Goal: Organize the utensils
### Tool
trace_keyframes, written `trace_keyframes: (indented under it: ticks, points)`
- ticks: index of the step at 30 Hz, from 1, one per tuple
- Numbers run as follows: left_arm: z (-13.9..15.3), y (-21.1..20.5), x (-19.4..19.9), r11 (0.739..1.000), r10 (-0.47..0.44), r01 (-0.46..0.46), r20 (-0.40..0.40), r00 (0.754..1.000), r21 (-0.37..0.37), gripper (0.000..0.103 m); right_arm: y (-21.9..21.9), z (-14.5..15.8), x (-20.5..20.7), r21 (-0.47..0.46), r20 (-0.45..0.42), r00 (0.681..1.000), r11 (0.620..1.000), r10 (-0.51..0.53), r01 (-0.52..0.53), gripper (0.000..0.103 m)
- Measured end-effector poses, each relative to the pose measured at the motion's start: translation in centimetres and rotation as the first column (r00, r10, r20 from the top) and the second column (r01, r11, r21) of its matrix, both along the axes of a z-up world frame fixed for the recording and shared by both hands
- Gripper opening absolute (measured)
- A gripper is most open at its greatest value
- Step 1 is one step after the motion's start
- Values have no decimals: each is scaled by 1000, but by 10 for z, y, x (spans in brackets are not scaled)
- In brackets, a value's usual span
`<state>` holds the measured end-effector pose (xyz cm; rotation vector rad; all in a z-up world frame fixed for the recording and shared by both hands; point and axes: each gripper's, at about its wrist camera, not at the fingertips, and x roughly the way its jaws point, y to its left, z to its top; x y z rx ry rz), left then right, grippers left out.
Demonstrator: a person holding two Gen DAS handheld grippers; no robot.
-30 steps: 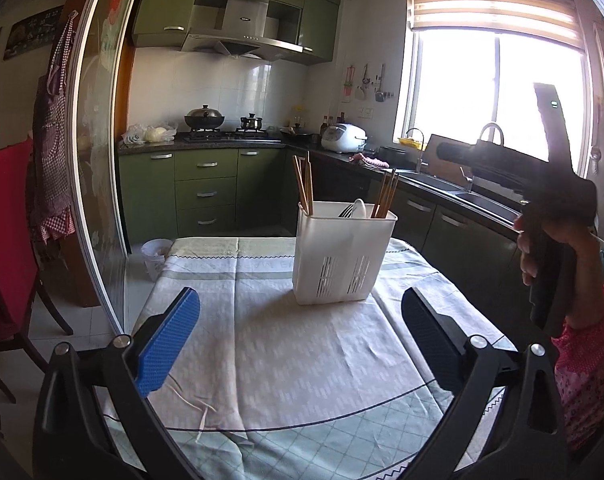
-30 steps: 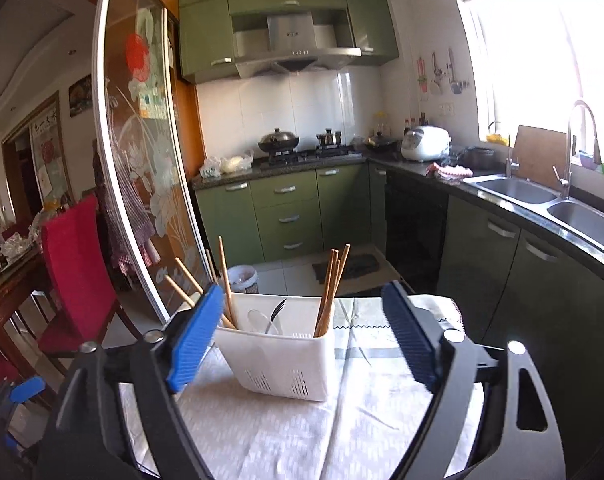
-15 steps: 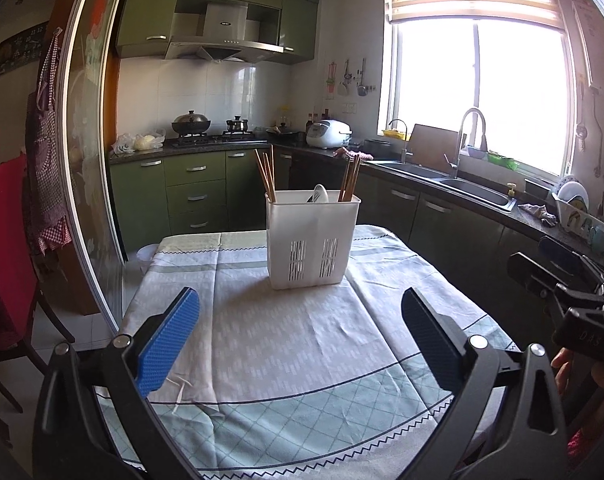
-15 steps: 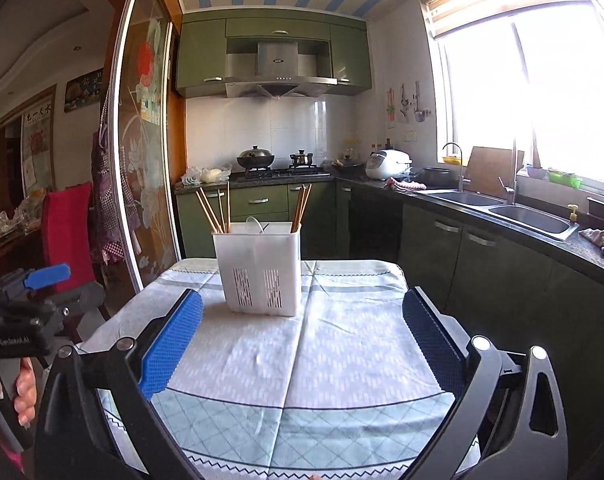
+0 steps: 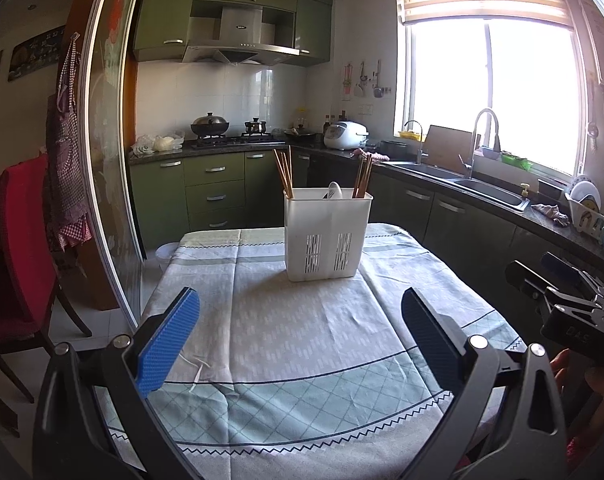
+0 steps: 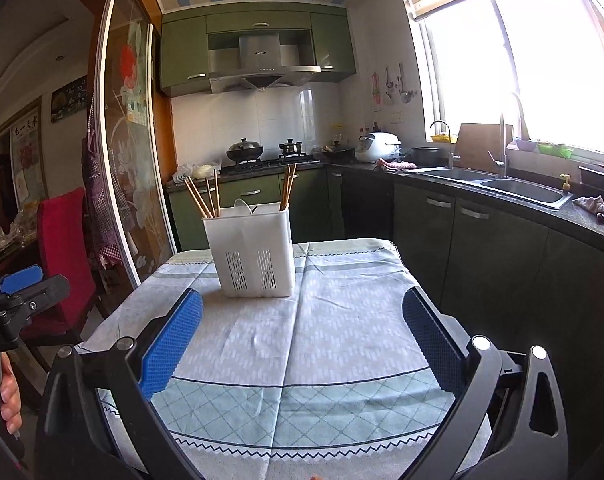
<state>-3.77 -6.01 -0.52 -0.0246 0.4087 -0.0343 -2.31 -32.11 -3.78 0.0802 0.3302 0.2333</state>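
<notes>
A white slotted utensil holder (image 5: 328, 236) stands upright at the far end of the table; it also shows in the right wrist view (image 6: 255, 250). Wooden chopsticks (image 5: 283, 174) stand in its left and right compartments, and a white spoon (image 5: 334, 191) in the middle. My left gripper (image 5: 299, 330) is open and empty, held back over the near table edge. My right gripper (image 6: 302, 332) is open and empty too, equally far back. Each gripper shows at the edge of the other's view.
The table wears a pale green patterned cloth (image 5: 302, 332). A red chair (image 5: 19, 240) and a sliding glass door (image 5: 109, 160) stand to the left. Dark green counters with a sink (image 5: 474, 188) run along the right.
Both grippers have drawn back and lowered from near the holder to the near table edge. The holder now looks smaller and farther. Both stayed open and empty.
</notes>
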Motion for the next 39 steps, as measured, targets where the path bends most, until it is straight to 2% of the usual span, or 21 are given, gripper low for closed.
trace_keyframes:
  ticks: [14, 39]
  points:
    - [-1, 2, -13, 999, -3, 3, 3, 1000, -33, 96, 2, 2, -12, -7, 7, 1000, 1000, 22, -22, 98]
    - [-5, 13, -22, 999, 22, -22, -4, 1000, -40, 96, 19, 2, -17, -22, 3, 998, 998, 67, -67, 98]
